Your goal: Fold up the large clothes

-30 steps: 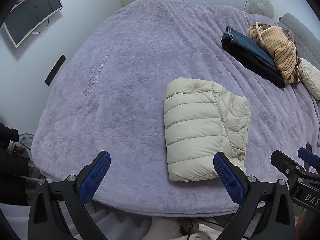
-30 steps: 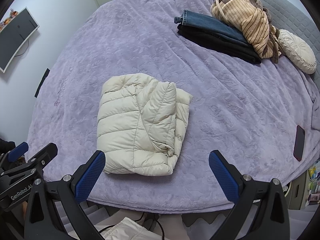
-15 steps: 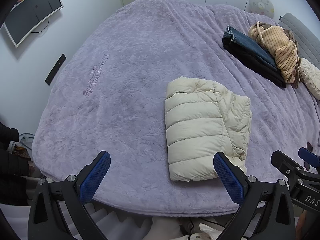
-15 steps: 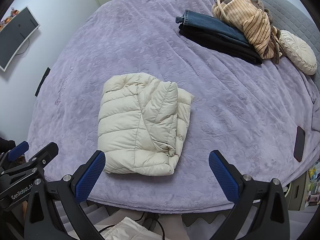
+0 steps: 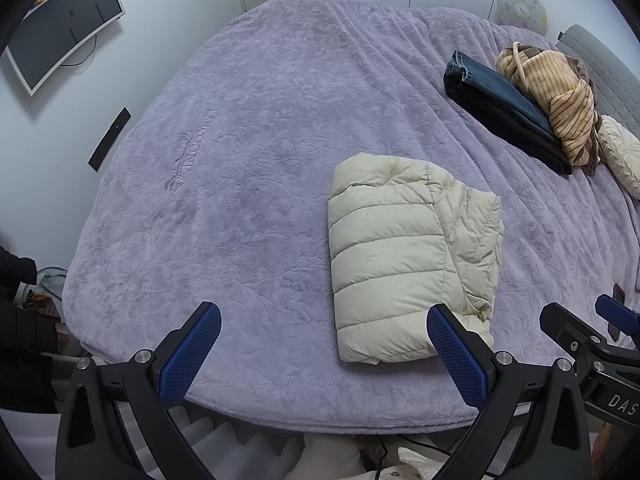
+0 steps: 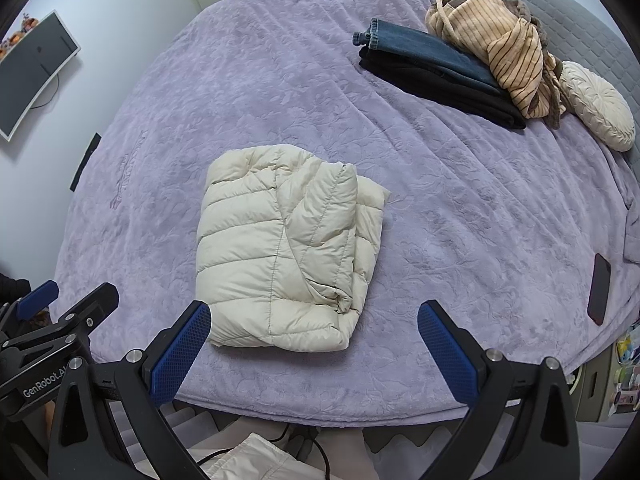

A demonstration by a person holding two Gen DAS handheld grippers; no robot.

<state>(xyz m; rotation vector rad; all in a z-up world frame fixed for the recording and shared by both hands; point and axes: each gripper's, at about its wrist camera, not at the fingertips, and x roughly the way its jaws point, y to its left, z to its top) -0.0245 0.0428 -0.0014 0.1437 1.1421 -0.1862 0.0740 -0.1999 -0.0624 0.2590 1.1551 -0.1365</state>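
One wide bed, covered by a lilac embossed blanket, is filling most of both views and carrying everything else. Lying on it near the front edge is the cream puffer jacket, folded into a compact rectangle with a sleeve or flap doubled over its right side; in the right wrist view the same jacket is sitting left of centre. Well apart from it, toward the far right of the bed, folded dark jeans and black trousers are stacked together, with a crumpled tan striped garment resting on their right end. Just beside that pile, a round cream cushion is leaning near the grey headboard. A monitor is hanging on the white wall at the left.

Both tools are hovering above the near edge of the bed, touching nothing. The left gripper is holding its blue-padded jaws spread wide, its right pad overlapping the jacket's near corner in view only. The right gripper is likewise standing wide apart and empty. A dark phone is lying flat near the blanket's right edge.
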